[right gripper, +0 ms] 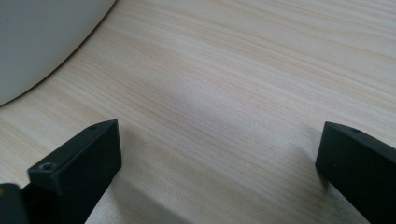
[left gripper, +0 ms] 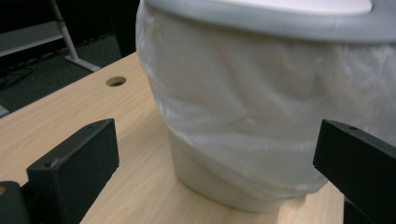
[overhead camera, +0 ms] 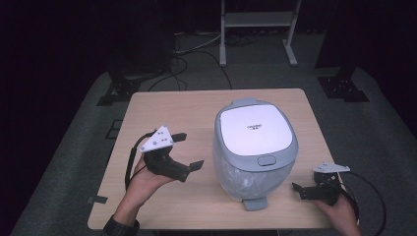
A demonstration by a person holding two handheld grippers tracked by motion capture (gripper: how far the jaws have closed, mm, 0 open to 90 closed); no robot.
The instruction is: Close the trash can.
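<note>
lidded bin [overhead camera: 254, 147], light, liner slippery; i'd judge rim or front pedal [overhead camera: 255, 203] grippable. left claw [overhead camera: 189, 150], right claw [overhead camera: 304, 191] both released.

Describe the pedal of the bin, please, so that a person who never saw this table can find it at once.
Start from the wooden table and find the grey pedal bin with a white lid near its middle. At the bin's foot, on the side facing the person, a small grey pedal juts onto the tabletop, flat and low, unlike the round button on the lid's rim.
</note>
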